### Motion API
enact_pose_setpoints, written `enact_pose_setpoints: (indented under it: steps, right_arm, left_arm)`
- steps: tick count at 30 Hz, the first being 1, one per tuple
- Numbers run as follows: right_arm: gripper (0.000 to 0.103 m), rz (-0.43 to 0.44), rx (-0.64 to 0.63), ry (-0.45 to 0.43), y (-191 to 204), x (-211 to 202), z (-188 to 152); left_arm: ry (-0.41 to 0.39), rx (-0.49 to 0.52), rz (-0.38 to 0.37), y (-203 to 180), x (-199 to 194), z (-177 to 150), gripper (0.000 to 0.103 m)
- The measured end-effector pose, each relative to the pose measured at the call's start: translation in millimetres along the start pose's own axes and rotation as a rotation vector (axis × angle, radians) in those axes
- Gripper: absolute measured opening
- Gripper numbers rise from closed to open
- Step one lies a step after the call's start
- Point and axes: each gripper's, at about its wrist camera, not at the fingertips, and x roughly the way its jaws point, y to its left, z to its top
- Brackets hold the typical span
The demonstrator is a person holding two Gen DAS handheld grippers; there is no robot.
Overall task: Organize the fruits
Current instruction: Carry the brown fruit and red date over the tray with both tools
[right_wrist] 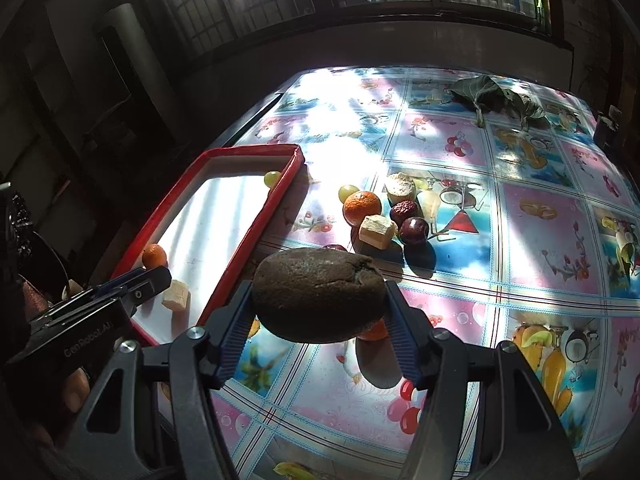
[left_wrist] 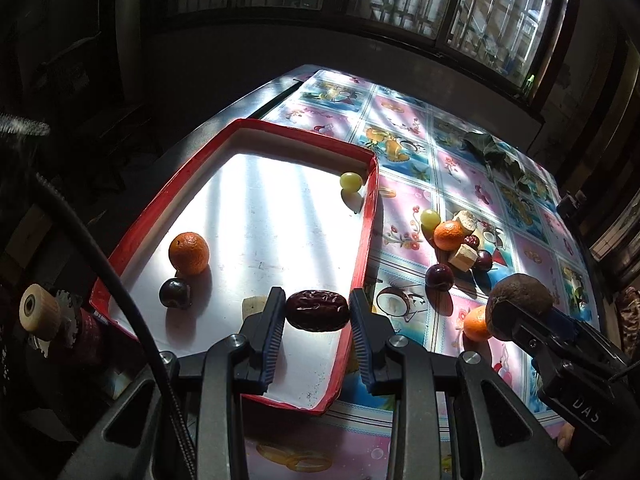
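Note:
My left gripper (left_wrist: 317,300) is shut on a dark red wrinkled date (left_wrist: 317,312), held over the near end of the red-rimmed white tray (left_wrist: 366,236). In the tray lie an orange (left_wrist: 189,253), a dark plum (left_wrist: 175,293), a green grape (left_wrist: 351,181) and a pale chunk (left_wrist: 253,305). My right gripper (right_wrist: 318,286) is shut on a rough brown round fruit (right_wrist: 318,294) above the tablecloth, just right of the tray (right_wrist: 256,216). An orange (right_wrist: 374,332) peeks out beneath the brown fruit. The left gripper (right_wrist: 154,278) shows over the tray's near end.
A pile on the patterned tablecloth (right_wrist: 540,240) holds an orange (right_wrist: 362,208), a green grape (right_wrist: 347,193), pale chunks (right_wrist: 375,231), a date (right_wrist: 404,210) and a plum (right_wrist: 414,230). Green leaves (right_wrist: 496,98) lie at the far side. Barred windows stand beyond the table.

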Motion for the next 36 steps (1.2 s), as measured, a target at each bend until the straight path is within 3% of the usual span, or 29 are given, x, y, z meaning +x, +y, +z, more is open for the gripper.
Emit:
enact_pose_setpoints:
  steps: [26, 36]
  right_arm:
    - [0.064, 0.044, -0.047, 0.049, 28.5, 34.3, 14.0]
    - [0.064, 0.099, -0.054, 0.063, 39.9, 56.1, 30.8]
  left_arm:
    - [0.026, -0.04, 0.026, 29.6, 21.3, 16.2, 0.032]
    - [0.031, -0.043, 0.059, 43.8, 33.4, 34.1, 0.032]
